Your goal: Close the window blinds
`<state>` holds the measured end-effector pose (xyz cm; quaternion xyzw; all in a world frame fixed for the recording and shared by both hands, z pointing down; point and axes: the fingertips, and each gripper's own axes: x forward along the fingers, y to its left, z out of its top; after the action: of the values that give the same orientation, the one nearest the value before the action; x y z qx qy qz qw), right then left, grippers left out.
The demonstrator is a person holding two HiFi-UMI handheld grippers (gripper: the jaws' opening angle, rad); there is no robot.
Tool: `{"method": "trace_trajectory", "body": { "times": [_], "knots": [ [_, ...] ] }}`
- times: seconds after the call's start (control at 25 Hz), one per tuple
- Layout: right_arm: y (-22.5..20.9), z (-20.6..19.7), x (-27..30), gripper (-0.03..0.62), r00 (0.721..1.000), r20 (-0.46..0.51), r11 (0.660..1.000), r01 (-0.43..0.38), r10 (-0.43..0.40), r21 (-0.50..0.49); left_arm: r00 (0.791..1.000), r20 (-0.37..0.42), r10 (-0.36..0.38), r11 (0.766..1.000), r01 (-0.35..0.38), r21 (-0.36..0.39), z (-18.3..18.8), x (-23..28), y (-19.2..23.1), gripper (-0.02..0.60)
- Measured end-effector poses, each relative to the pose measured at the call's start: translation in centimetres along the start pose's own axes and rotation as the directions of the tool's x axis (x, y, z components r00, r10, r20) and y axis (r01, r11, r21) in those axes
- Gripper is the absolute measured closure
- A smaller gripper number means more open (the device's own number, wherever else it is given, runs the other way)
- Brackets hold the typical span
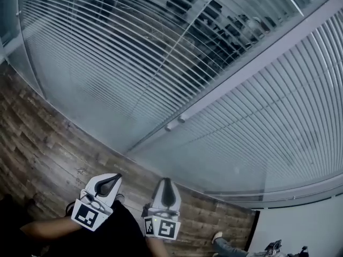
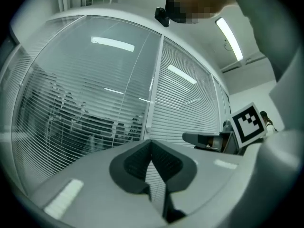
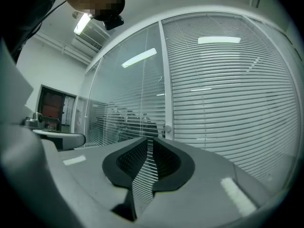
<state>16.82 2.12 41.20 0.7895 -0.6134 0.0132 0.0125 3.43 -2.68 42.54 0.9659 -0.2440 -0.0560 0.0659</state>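
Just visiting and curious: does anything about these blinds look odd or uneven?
Only a mismatch: the left blind has its slats tilted open, so you see through it, while the right blind is shut.

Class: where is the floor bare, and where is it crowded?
Bare: the wooden floor at left, between the glass wall and the person's dark clothing. Crowded: bottom centre, around the left gripper and right gripper; a shoe at bottom right.

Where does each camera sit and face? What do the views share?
Head view: on the head, down at white slatted window blinds, brown plank floor; left gripper, right gripper show.
Left gripper view: on left gripper, toward blinds; its shut jaws show.
Right gripper view: on right gripper, toward blinds; its parted, empty jaws show.
All share blinds.
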Motion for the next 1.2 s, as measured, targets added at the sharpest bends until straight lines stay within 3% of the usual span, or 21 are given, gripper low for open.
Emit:
{"method": "trace_trajectory", "body": {
  "times": [0.2, 0.56, 0.76, 1.2],
  "knots": [
    [-1.4, 0.1, 3.3, 0.531, 0.999, -0.011, 0.999, -0.047, 0.047, 0.012, 0.997, 0.004, 0.073, 0.997, -0.073, 0.009, 0.4, 1.4, 0.4, 0.581],
    [-3.6, 0.0, 9.0, 0.505, 0.999, -0.017, 0.999, -0.032, 0.031, -0.02, 0.992, 0.026, 0.12, 0.993, -0.121, 0.016, 0.6, 2.1, 1.6, 0.58],
    [-4.1, -1.5, 12.3, 0.482, 0.999, -0.052, 0.999, -0.01, 0.008, -0.049, 0.991, 0.026, 0.132, 0.991, -0.132, 0.028, 0.3, 2.7, 3.2, 0.58],
    [-6.8, 0.8, 16.5, 0.457, 0.998, -0.033, 0.996, 0.046, -0.049, -0.081, 0.99, 0.016, 0.14, 0.989, -0.14, 0.049, 1.2, 3.5, 4.3, 0.58]
  ]
}}
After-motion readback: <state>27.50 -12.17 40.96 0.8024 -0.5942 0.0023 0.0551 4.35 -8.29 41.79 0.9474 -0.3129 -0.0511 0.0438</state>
